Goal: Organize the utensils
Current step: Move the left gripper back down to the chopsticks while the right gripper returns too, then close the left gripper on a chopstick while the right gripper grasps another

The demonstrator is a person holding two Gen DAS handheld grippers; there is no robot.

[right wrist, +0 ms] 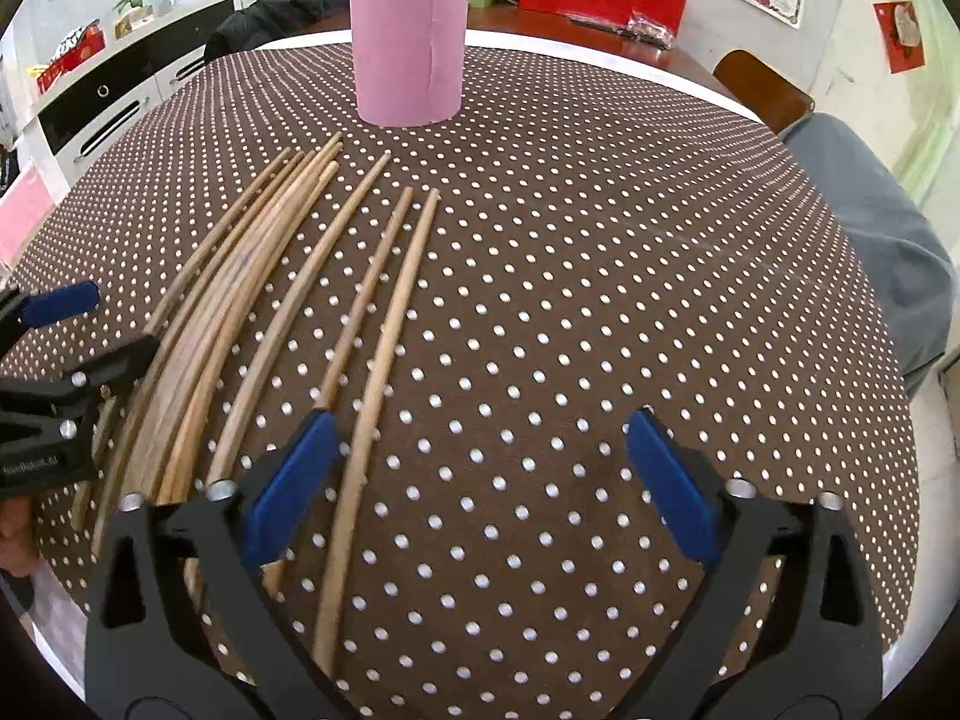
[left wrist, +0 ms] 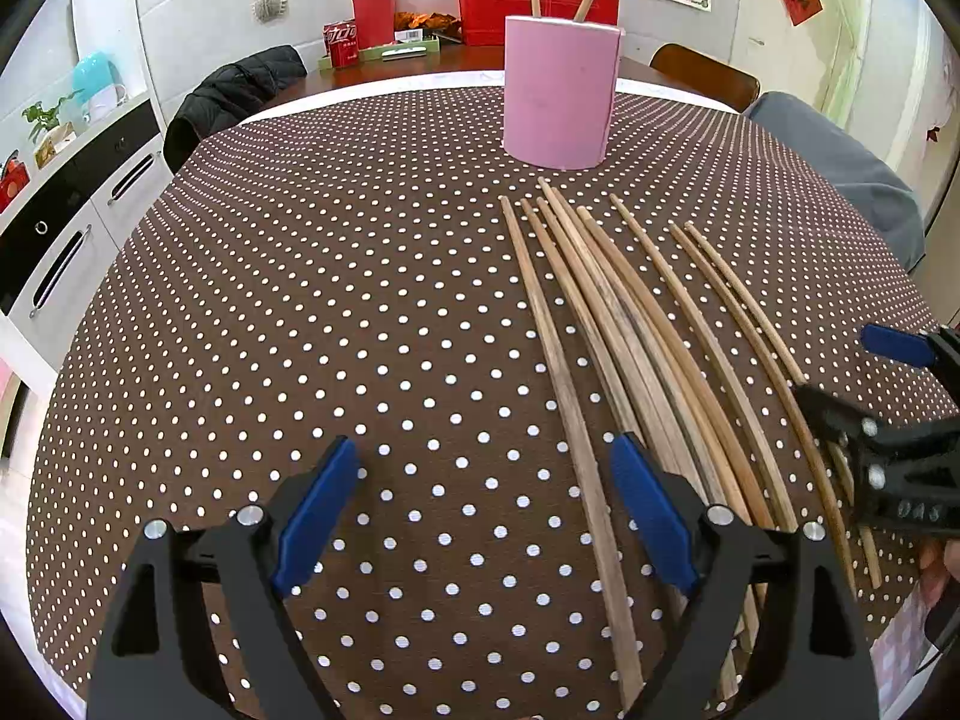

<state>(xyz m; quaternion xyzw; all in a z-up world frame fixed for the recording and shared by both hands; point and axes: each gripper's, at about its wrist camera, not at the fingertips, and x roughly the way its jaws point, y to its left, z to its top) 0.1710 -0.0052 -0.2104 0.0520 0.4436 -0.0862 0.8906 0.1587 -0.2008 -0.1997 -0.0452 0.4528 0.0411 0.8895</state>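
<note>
Several wooden chopsticks [left wrist: 624,324] lie side by side on the brown polka-dot tablecloth [left wrist: 336,312], pointing toward a pink cylindrical holder [left wrist: 561,93] that has two chopsticks standing in it. My left gripper [left wrist: 486,462] is open and empty above the near ends of the leftmost chopsticks. In the right wrist view the chopsticks [right wrist: 252,300] fan out at left and the holder [right wrist: 409,48] stands at the far middle. My right gripper [right wrist: 480,438] is open and empty, with its left finger over the rightmost chopsticks. Each gripper shows at the edge of the other's view.
A wooden table with red bags [left wrist: 537,6] and boxes stands behind the cloth. A dark jacket [left wrist: 234,99] hangs over a chair at the back left. A chair with grey fabric [left wrist: 840,168] is at the right. White cabinets [left wrist: 66,228] stand at the left.
</note>
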